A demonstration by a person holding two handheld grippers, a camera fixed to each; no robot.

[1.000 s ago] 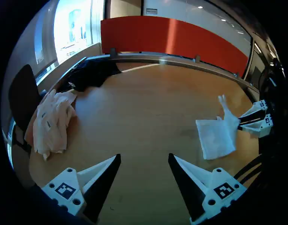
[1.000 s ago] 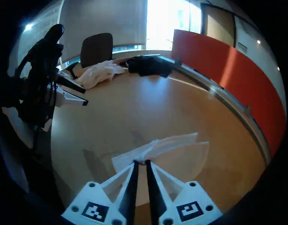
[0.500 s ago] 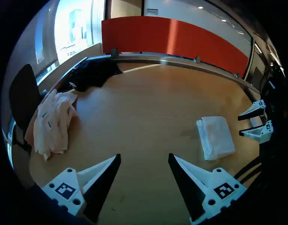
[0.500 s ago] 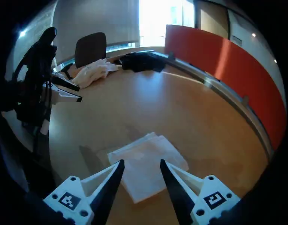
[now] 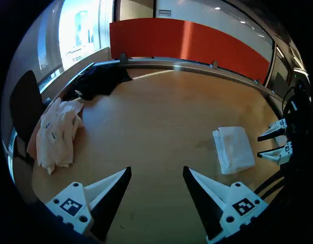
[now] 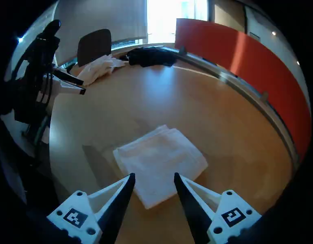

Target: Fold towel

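A white towel [image 6: 160, 163] lies folded into a flat rectangle on the wooden table [image 6: 164, 105]. My right gripper [image 6: 154, 175] hovers open just short of its near edge, with nothing between the fingers. In the left gripper view the same towel [image 5: 234, 149] rests at the right side of the table, and the right gripper [image 5: 259, 147] stands open beside it. My left gripper [image 5: 156, 169] is open over bare wood, well away from the towel. It also appears in the right gripper view, the left gripper [image 6: 83, 87] held at the left edge.
A heap of white towels [image 5: 56, 132] lies at the table's left side near a dark chair [image 5: 24, 107]. Dark cloth [image 5: 100, 79] sits at the far corner. A red partition [image 5: 189, 40] and metal rail [image 5: 176, 64] bound the table's far side.
My right gripper let go of the towel, which dropped flat into a folded rectangle. The right gripper opened and drew back a little. The left gripper stayed put.
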